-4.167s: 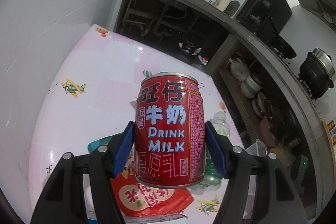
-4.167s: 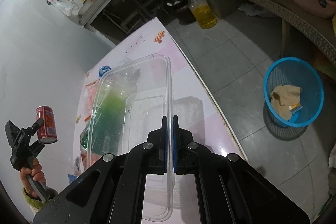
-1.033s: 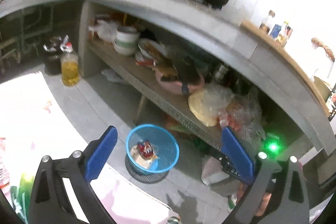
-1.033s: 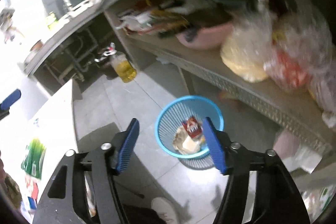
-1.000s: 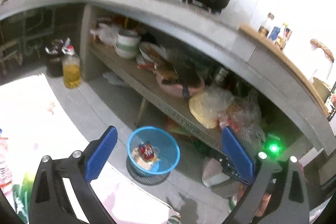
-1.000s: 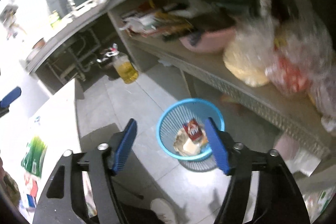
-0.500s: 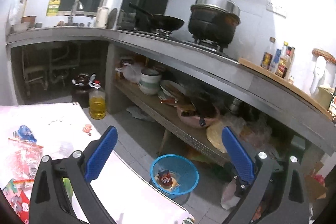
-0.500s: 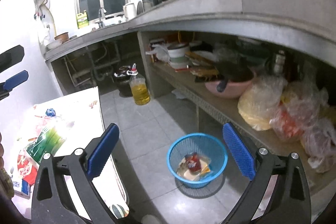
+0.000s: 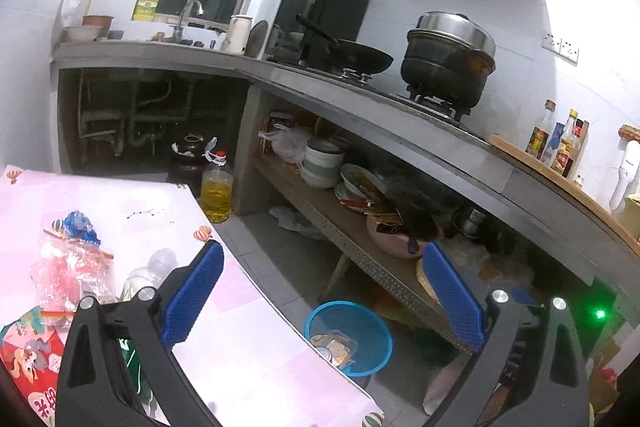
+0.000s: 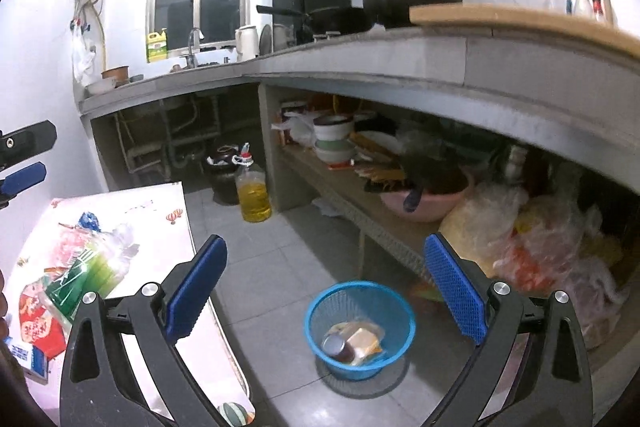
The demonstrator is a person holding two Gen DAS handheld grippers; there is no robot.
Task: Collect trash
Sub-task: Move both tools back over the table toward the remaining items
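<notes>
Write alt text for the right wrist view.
The right gripper hangs open and empty above a blue basket on the grey tiled floor, with a can and scraps inside. Left is a pink table strewn with wrappers; right, a cluttered shelf sits under a concrete counter.

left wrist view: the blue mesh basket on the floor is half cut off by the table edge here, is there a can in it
Observer: Yes. The right wrist view shows a red can with a dark top inside the blue mesh basket, next to pale wrappers.
Operator: is the right gripper free
Observer: The right gripper is wide open. Its jaws have just been opening, and nothing is between them.
Operator: anything on the table i cant see
Observer: A small blue and white carton lies at the near end of the pink table.
</notes>
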